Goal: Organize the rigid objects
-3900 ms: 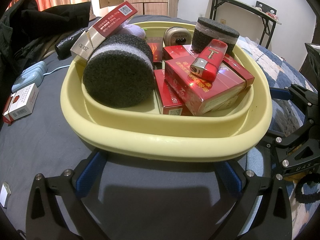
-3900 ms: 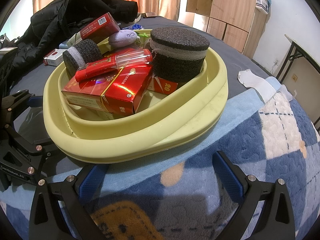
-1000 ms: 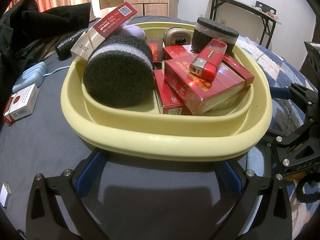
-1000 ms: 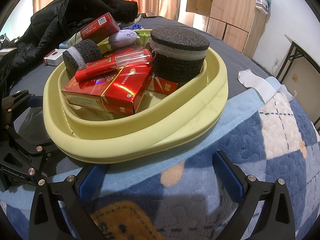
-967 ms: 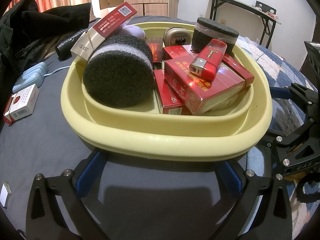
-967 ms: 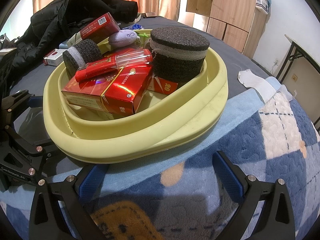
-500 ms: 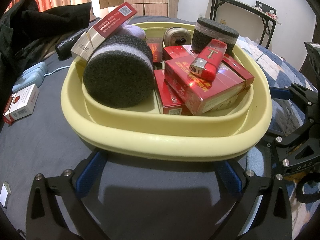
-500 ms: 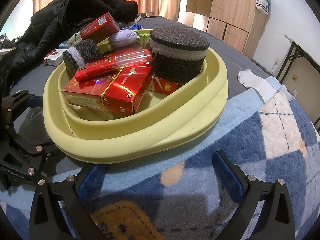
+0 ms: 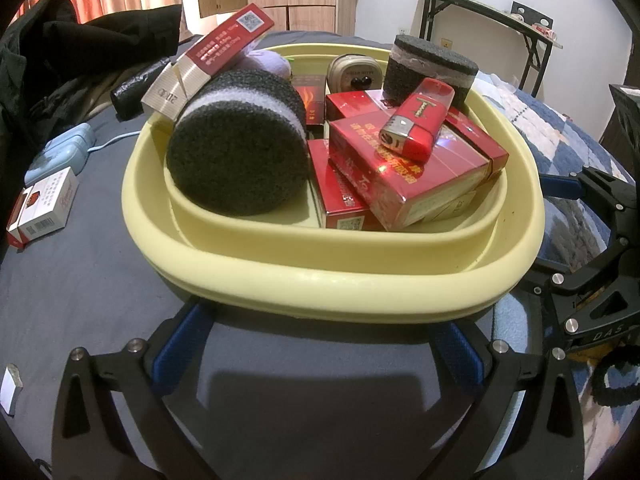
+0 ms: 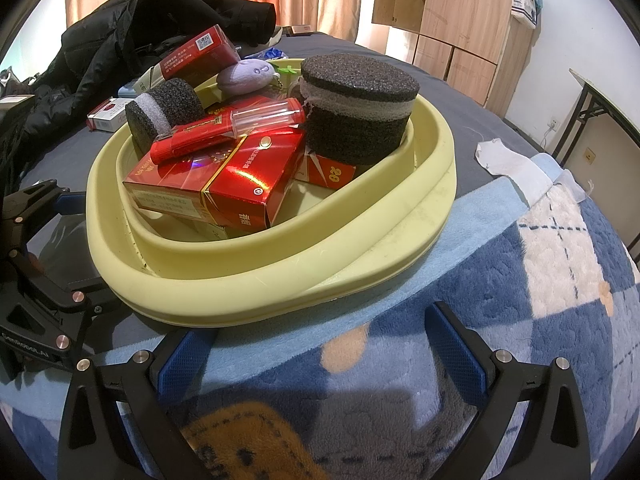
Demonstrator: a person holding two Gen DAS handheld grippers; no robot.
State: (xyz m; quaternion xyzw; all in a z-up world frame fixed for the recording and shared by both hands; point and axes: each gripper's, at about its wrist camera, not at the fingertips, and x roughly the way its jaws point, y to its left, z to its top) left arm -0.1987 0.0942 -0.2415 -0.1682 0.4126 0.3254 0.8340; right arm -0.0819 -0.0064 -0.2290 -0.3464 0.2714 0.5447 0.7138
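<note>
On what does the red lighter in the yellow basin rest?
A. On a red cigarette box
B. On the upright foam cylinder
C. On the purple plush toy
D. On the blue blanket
A: the red lighter lies on top of a red cigarette box inside the yellow basin.

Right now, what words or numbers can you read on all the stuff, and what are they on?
"20" on the red-and-white pack under the upright foam cylinder.
"DAS" on the right gripper's frame, seen from the left wrist.
QR codes, not readable, on the tilted red carton and a red box in the yellow basin.
Chinese print on the red boxes, the red lighter's logo and the white pack outside: too small or blurred.
</note>
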